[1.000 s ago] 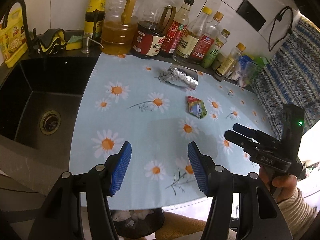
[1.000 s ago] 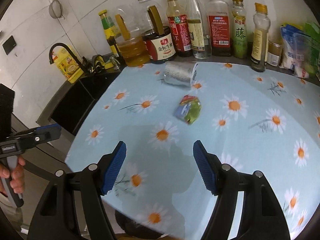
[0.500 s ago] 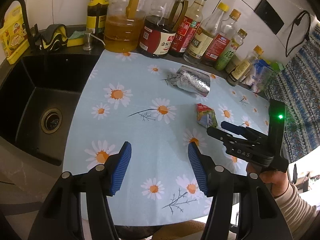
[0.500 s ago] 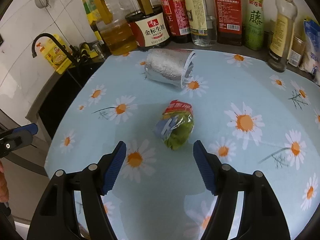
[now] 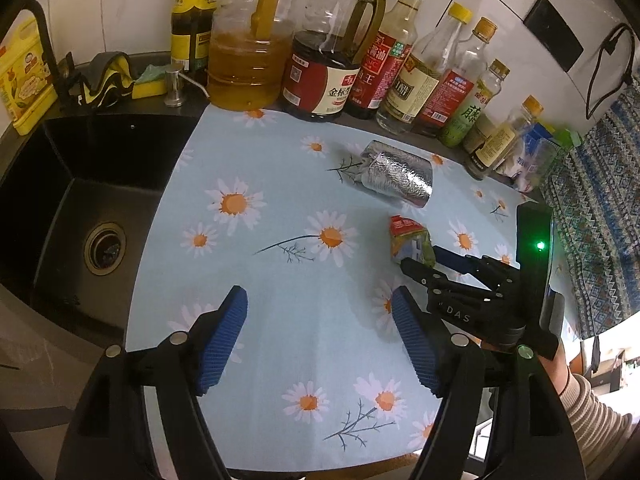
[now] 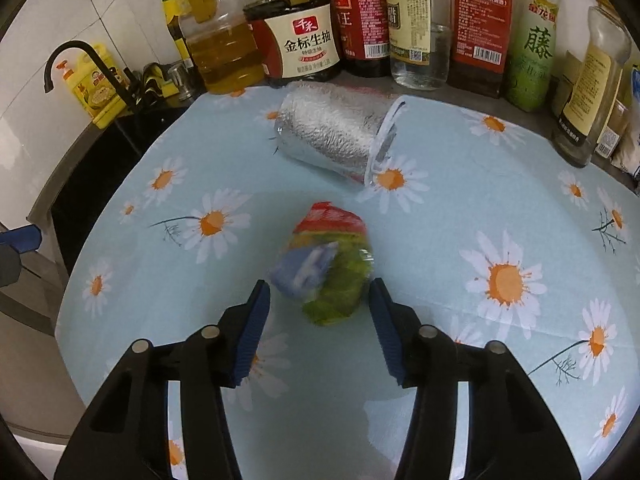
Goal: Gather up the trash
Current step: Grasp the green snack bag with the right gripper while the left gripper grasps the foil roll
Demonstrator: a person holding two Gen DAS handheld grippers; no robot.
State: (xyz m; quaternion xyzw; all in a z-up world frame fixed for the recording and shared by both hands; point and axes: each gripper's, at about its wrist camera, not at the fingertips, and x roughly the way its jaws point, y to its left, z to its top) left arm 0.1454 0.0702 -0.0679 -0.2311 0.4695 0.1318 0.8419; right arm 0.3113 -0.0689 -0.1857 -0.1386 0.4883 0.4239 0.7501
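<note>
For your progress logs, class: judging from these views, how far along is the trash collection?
Nothing looks collected yet. The crumpled snack wrapper and the foil-wrapped cup both lie on the daisy tablecloth. In hand: the open right claw straddles the wrapper, not gripping. The left claw is open and empty. Both pickups remain.

Left wrist view: set high and back from the tabletop (image 5: 280, 320), looking down and forward toward the wall, sink (image 5: 80, 200) at its left edge. Right wrist view: low and close over the tabletop (image 6: 480, 220), facing the same bottle row (image 6: 400, 20). Both share the wrapper (image 5: 410, 240) (image 6: 326, 268), the foil cup (image 5: 396, 178) (image 6: 332, 136), and bottles (image 5: 360, 60). The left view also takes in the right gripper (image 5: 428, 260).
</note>
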